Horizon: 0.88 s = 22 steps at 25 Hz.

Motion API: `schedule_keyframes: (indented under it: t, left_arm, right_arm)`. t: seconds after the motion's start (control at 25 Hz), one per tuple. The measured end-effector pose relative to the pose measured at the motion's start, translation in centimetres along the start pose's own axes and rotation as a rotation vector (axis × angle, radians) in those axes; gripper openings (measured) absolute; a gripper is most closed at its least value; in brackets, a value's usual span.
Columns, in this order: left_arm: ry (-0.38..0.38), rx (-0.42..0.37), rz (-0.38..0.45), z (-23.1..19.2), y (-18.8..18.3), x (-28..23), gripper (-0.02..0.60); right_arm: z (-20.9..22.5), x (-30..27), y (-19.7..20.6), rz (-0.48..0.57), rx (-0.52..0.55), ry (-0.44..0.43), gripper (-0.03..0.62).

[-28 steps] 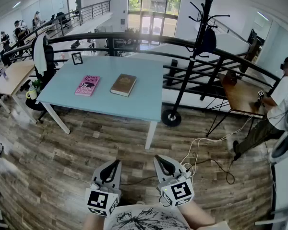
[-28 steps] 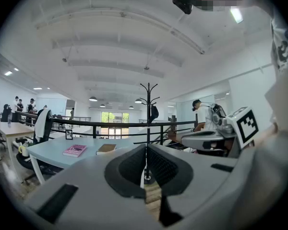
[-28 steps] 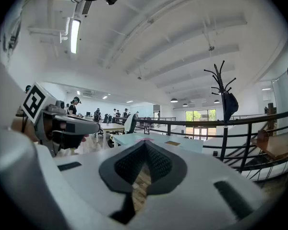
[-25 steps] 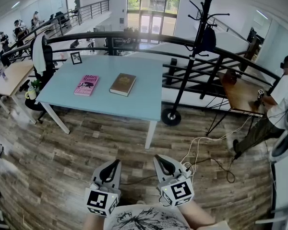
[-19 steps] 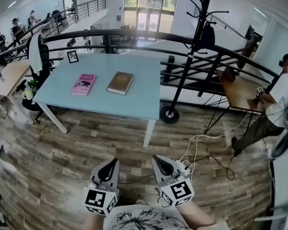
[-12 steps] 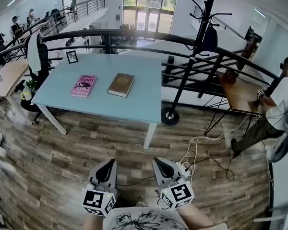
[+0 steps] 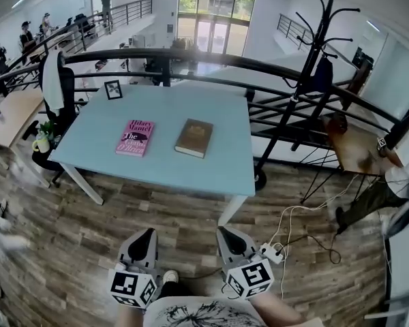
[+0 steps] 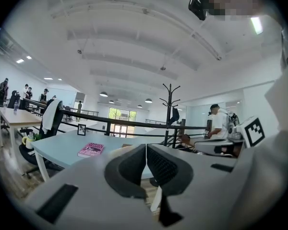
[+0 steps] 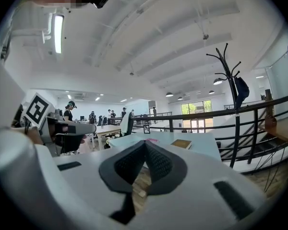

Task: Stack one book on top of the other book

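A pink book [image 7: 135,137] and a brown book [image 7: 194,137] lie flat, side by side and apart, on the light blue table [image 7: 211,169]. The pink book [image 8: 91,150] shows far ahead in the left gripper view. In the right gripper view the brown book [image 9: 181,143] lies on the table with a sliver of the pink one beyond it. My left gripper [image 7: 145,236] and right gripper [image 7: 226,236] hang over the wooden floor, well short of the table's near edge. Both are shut and hold nothing.
A small picture frame [image 7: 113,89] stands at the table's far left corner. A black railing [image 7: 211,58] runs behind the table, with a coat stand [image 7: 307,80] at its right. Cables and a power strip [image 7: 273,253] lie on the floor. A person [image 7: 402,162] crouches at far right.
The table and books have drawn closer and shifted right in the head view as I walk toward them. Both grippers stay shut, low in front of me.
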<state>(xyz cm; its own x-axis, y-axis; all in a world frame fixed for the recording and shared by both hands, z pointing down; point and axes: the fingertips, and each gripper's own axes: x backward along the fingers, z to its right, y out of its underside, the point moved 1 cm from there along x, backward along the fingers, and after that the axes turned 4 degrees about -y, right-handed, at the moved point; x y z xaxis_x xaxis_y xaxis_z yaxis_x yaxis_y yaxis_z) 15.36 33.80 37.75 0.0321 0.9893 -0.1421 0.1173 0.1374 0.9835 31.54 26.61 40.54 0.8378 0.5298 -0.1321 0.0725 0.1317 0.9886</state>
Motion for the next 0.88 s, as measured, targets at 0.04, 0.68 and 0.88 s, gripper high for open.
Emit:
schedule_keyframes:
  t: [0.04,0.68,0.88]
  left_arm:
    - [0.007,-0.011,0.000,-1.6,-0.5,-0.5,0.012]
    - [-0.052,0.035,-0.023,-22.7,-0.8,-5.0,0.012]
    - [-0.059,0.030,-0.039,-25.1,-0.6,-10.0,0.012]
  right_arm:
    - [-0.4,-1.7,-0.3,0.000,-0.003,0.006,-0.008]
    - [-5.0,-21.6,-0.6,-0.080,-0.074,0.015,-0.008]
    - [-2.3,-26.8,0.0,-0.089,-0.070,0.005,-0.008]
